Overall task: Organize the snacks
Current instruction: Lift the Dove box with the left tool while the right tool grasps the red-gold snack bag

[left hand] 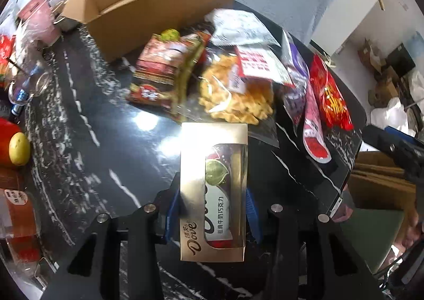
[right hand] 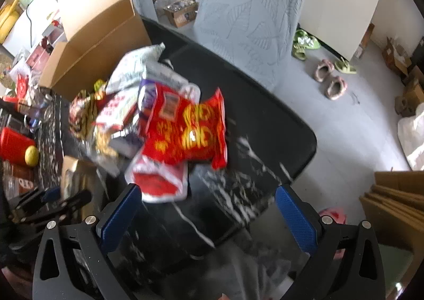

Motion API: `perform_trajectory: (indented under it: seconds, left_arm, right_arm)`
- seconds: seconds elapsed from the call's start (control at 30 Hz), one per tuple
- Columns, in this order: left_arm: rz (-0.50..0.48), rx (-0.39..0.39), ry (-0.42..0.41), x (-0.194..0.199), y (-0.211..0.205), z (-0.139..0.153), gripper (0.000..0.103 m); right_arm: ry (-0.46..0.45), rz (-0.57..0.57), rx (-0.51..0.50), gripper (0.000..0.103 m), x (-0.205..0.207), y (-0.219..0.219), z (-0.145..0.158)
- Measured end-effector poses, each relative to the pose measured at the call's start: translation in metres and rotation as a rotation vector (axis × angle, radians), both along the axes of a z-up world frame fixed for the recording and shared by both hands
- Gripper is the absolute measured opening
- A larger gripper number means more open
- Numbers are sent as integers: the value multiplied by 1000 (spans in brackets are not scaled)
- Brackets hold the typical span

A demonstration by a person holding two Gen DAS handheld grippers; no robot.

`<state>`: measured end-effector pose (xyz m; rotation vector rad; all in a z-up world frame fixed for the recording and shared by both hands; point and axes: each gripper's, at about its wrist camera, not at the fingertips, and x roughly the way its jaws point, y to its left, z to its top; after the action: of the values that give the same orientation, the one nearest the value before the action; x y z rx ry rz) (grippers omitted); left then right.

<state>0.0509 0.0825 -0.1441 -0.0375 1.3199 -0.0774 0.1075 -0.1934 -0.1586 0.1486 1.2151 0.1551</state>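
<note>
Black marble-look table point(right hand: 265, 125) w/ white veins and glare spots, ahead of tongs. Grey leaf-print chair point(right hand: 251, 8) at its far edge. Pale grey floor point(right hand: 357, 125) to the right; slippers point(right hand: 330, 80) there. White cabinet point(right hand: 341, 5) far right.

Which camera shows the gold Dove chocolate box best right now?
The left wrist view: the Dove chocolate box sits centred, sharp and readable, clamped in the left gripper. The right wrist view shows only a blurred gold edge at far left.

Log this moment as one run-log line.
left gripper: shut on Dove chocolate box | right gripper: open, empty | snack pile: beside cardboard box
</note>
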Motion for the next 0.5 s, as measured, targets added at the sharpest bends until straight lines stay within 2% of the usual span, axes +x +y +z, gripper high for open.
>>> perform_trajectory:
  seconds: [0.17, 0.4, 0.5]
  left_arm:
    - [40, -22, -1, 16, 23, 28, 43]
    - [79, -9, -54, 31, 1, 49, 43]
    - [111, -9, -62, 38, 4, 60, 43]
  right_arm:
    - [-14, 25, 35, 103, 23, 8, 6]
    - [1, 82, 40, 103, 49, 26, -3]
    - [15, 105, 39, 103, 61, 29, -12]
